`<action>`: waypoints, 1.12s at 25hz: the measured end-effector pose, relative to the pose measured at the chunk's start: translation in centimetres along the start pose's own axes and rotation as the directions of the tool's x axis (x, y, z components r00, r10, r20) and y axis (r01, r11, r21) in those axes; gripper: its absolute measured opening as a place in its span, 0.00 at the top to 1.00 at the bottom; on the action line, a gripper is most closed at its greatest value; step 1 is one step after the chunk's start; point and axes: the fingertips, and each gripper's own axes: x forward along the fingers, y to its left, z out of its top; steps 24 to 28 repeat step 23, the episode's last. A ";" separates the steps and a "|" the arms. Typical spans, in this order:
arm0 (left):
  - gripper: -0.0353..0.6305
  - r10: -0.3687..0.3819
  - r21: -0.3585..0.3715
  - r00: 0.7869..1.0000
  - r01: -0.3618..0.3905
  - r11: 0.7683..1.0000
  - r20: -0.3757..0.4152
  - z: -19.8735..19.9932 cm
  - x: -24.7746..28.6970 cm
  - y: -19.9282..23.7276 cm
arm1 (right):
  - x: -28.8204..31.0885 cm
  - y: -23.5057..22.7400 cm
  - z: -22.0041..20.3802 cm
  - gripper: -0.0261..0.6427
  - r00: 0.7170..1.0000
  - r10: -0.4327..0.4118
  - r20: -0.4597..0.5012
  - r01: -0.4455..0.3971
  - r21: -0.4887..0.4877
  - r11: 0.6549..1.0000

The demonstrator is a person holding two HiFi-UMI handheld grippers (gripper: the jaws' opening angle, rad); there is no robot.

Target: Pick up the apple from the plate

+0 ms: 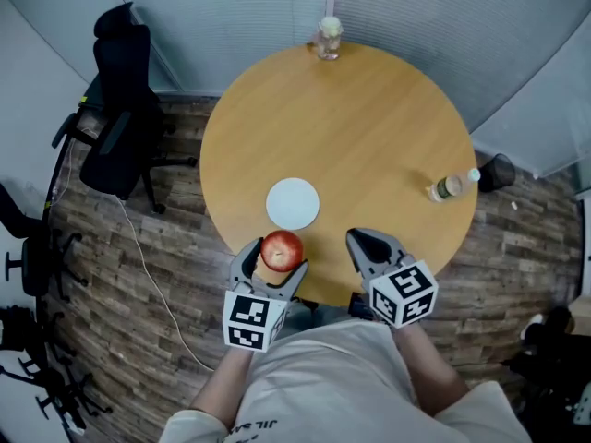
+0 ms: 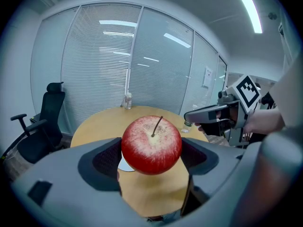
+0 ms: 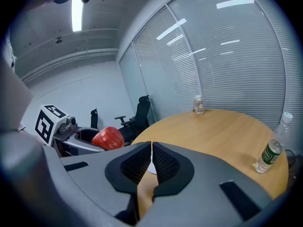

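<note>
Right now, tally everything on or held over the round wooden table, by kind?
Red round apple: 1
White round plate: 1
Clear plastic bottle with green label: 1
Small clear jar: 1
Total: 4
</note>
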 end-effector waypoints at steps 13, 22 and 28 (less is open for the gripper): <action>0.36 0.004 0.008 1.000 -0.004 1.000 0.003 0.5 -0.5 0.0 | 0.8 1.0 0.5 0.91 0.999 0.037 0.008 -0.037 -0.011 0.999; 0.36 -0.007 -0.006 1.000 0.007 1.000 -0.004 0.2 -0.7 -0.5 | 0.3 1.1 0.0 0.91 0.999 0.043 -0.013 -0.044 -0.012 0.999; 0.36 -0.009 -0.006 1.000 0.009 1.000 -0.005 0.1 -0.8 -0.6 | 0.3 1.1 -0.1 0.91 0.999 0.042 -0.014 -0.042 -0.011 0.999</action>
